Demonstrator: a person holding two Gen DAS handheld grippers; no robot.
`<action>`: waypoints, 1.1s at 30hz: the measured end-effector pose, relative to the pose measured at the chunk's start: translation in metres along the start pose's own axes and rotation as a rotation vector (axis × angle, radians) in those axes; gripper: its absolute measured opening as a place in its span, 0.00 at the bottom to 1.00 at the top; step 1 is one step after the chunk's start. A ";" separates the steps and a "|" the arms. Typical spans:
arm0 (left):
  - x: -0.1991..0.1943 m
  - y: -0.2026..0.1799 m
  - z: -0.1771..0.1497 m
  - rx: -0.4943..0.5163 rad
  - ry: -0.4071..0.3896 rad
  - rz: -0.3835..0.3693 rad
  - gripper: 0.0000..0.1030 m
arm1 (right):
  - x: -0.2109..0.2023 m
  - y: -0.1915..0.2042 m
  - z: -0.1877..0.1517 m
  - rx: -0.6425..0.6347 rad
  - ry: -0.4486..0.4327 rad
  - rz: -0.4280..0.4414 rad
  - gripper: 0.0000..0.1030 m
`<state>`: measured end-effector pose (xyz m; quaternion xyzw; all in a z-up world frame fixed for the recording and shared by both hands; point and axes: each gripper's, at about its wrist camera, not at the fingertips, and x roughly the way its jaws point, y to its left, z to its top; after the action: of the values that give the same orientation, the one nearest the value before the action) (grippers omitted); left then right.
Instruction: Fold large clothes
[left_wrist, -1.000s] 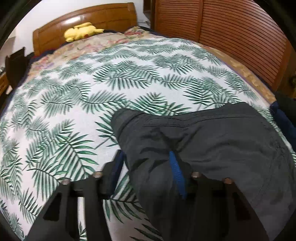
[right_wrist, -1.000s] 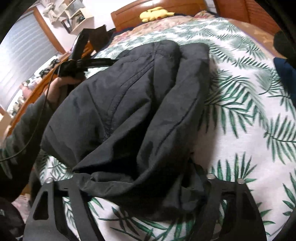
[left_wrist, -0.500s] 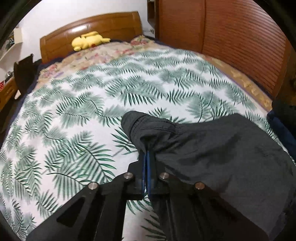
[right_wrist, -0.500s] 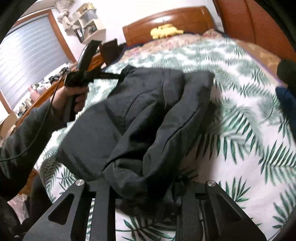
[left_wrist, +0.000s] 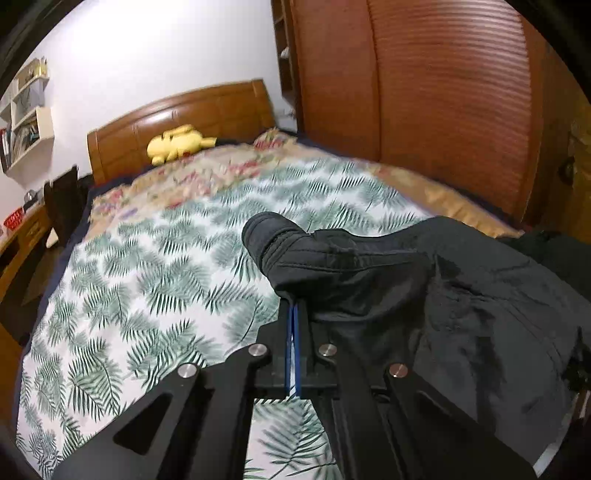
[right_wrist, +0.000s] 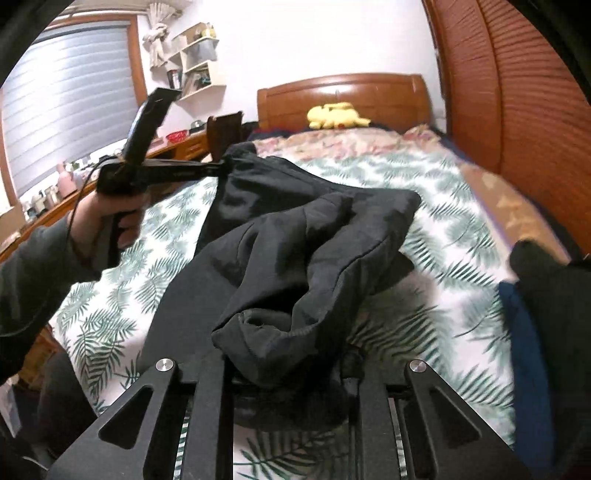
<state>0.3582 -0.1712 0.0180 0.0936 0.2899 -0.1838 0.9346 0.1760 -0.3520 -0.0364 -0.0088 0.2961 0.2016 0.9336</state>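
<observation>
A large black garment (left_wrist: 424, 291) hangs between my two grippers above the bed with the palm-leaf sheet (left_wrist: 147, 280). My left gripper (left_wrist: 293, 306) is shut on one corner of it; the blue pads press together. In the right wrist view the garment (right_wrist: 295, 251) sags in folds, and the left gripper (right_wrist: 218, 169) pinches its far corner, held up by a hand. My right gripper (right_wrist: 291, 365) has the near bunched edge of the garment between its fingers; the tips are hidden under the cloth.
A yellow plush toy (left_wrist: 177, 142) lies by the wooden headboard (left_wrist: 184, 118). A slatted wooden wardrobe (left_wrist: 443, 92) stands along the right of the bed. A dark blue and black clothes pile (right_wrist: 532, 332) lies at the bed's right edge. A desk (right_wrist: 173, 144) stands left.
Both grippers have closed on the garment and lifted it off the bed. The cloth now hangs between them.
</observation>
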 end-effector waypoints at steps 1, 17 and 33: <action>-0.006 -0.008 0.008 0.006 -0.014 -0.005 0.00 | -0.011 -0.004 0.007 -0.016 -0.014 -0.023 0.16; -0.035 -0.230 0.115 0.100 -0.175 -0.272 0.00 | -0.230 -0.107 0.041 -0.095 -0.135 -0.429 0.14; 0.034 -0.328 0.091 0.139 0.019 -0.310 0.00 | -0.269 -0.237 -0.054 0.164 0.022 -0.638 0.42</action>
<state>0.2997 -0.5064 0.0502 0.1139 0.2965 -0.3443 0.8835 0.0370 -0.6769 0.0438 -0.0279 0.3039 -0.1255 0.9440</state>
